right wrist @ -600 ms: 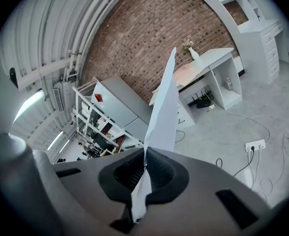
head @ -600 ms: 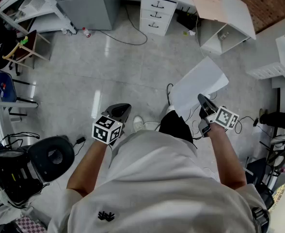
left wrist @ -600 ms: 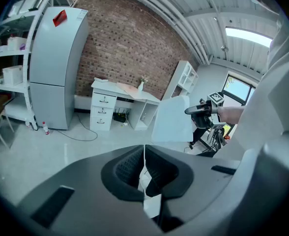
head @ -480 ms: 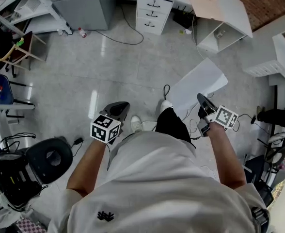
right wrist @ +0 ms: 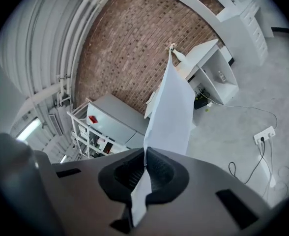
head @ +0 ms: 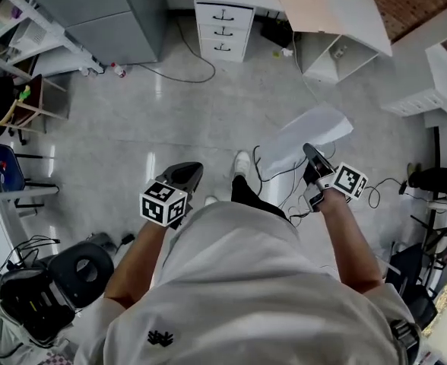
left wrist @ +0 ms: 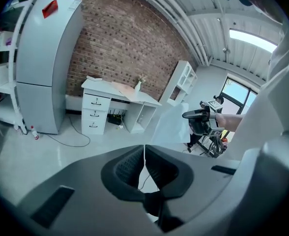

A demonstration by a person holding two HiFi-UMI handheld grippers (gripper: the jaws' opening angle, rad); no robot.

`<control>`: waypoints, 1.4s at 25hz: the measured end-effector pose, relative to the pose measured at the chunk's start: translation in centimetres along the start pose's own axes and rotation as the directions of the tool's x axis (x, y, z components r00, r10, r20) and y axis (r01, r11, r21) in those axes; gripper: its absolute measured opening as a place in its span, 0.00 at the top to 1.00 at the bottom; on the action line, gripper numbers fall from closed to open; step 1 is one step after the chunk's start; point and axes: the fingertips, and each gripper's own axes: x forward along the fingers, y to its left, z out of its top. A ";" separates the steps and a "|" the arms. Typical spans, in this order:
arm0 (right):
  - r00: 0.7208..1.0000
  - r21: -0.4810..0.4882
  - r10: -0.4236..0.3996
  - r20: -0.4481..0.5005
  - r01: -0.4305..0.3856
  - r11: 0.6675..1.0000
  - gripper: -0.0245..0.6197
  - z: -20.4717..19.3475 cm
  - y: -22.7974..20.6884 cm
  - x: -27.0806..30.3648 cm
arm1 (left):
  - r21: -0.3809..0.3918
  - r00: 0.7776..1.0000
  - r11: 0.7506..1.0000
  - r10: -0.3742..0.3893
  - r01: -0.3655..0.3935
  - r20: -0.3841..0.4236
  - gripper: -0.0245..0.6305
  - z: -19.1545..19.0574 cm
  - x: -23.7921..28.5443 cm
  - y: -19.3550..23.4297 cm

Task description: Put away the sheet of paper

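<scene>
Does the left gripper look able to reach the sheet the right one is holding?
Probably yes: only open air separates the left gripper from the sheet of paper, though its jaws are shut.

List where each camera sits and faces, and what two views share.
Head view: on the person's head, looking steeply down at the floor; shows torso, forearms, left gripper and right gripper.
Left gripper view: on the left gripper, facing along its shut jaws toward the white desk; the right gripper shows at right.
Right gripper view: on the right gripper, facing along jaws shut on the sheet of paper, toward the brick wall.
Shared: all three show the sheet of paper and white desk.
</scene>
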 end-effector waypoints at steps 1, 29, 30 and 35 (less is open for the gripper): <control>0.999 0.018 0.033 0.014 -0.034 0.999 0.92 1.6 0.0 0.6 | -0.002 1.000 1.000 0.000 0.000 0.000 0.92 1.4 1.1 -0.1; 0.948 0.146 0.160 0.275 -0.205 0.968 0.92 35.1 -5.9 17.6 | 0.142 0.983 0.974 -0.171 0.179 -0.066 0.92 30.5 29.8 7.0; 0.948 0.144 0.154 0.278 -0.200 0.969 0.92 35.9 -5.8 18.6 | 0.136 0.981 0.973 -0.180 0.188 -0.067 0.92 31.5 30.6 8.3; 0.952 0.132 0.100 0.289 -0.143 0.981 0.92 41.0 -5.3 23.6 | 0.122 0.972 0.965 -0.227 0.233 -0.063 0.92 37.9 33.6 13.9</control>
